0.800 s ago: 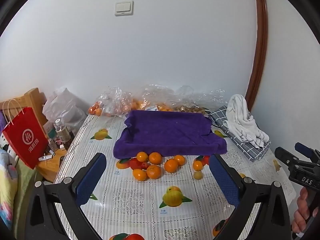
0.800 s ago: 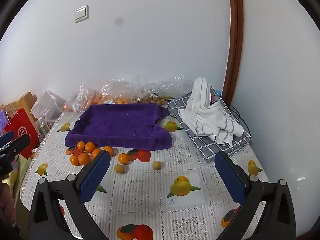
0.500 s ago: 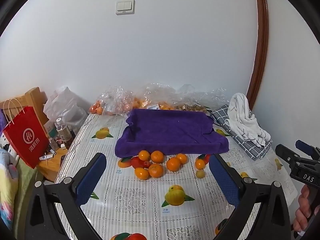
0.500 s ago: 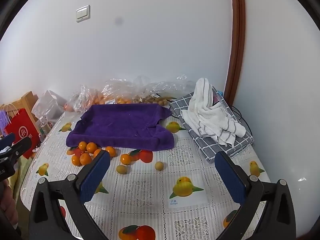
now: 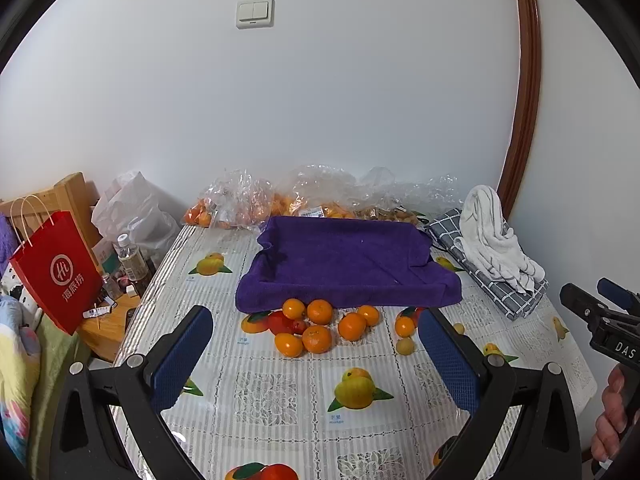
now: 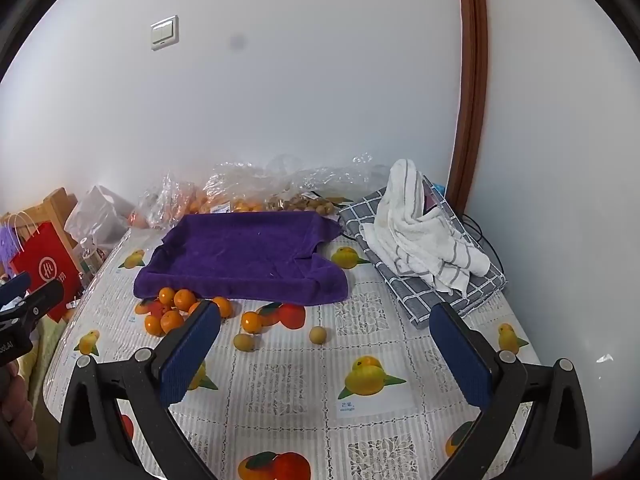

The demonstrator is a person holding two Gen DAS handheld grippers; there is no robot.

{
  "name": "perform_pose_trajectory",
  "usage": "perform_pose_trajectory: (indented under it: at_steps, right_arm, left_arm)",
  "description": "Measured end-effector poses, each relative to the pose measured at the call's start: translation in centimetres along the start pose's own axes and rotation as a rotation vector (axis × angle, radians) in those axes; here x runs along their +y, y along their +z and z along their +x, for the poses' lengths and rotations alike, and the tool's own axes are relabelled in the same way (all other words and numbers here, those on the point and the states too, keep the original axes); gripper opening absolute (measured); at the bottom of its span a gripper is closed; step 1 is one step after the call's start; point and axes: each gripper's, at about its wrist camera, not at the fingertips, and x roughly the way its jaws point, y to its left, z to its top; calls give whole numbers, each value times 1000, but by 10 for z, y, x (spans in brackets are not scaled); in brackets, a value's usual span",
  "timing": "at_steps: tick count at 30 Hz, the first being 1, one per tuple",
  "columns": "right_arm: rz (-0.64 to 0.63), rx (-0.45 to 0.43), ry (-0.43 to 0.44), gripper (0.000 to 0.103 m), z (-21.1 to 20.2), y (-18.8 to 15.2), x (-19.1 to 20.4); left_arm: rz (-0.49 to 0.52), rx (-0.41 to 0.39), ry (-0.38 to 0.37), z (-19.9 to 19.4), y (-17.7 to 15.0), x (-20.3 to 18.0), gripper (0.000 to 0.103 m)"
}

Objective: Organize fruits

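Note:
Several small oranges [image 5: 318,330] lie loose on the fruit-print tablecloth just in front of a purple towel-lined tray [image 5: 344,260]. Two small yellowish fruits [image 6: 318,335] lie to their right. In the right wrist view the oranges [image 6: 172,312] sit at the tray's [image 6: 240,256] near left corner. My left gripper [image 5: 316,356] is open and empty, held above the table short of the oranges. My right gripper [image 6: 326,354] is open and empty, above the table near the yellowish fruits.
Clear plastic bags of fruit [image 5: 320,200] lie behind the tray against the wall. A white towel on a grey checked cloth [image 6: 424,236] lies at the right. A red paper bag [image 5: 56,268] and bottles stand off the table's left edge.
Both grippers have moved forward and slightly down toward the table. The fruits and tray look nearer. Nothing on the table has moved.

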Motion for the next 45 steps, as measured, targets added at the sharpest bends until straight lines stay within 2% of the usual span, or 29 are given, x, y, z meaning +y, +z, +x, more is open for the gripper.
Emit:
perform_pose_trajectory:
  at_steps: [45]
  right_arm:
    - [-7,-18,28,102,-3,-4,6]
  left_arm:
    - [-10,2,-8,0,5,3,103]
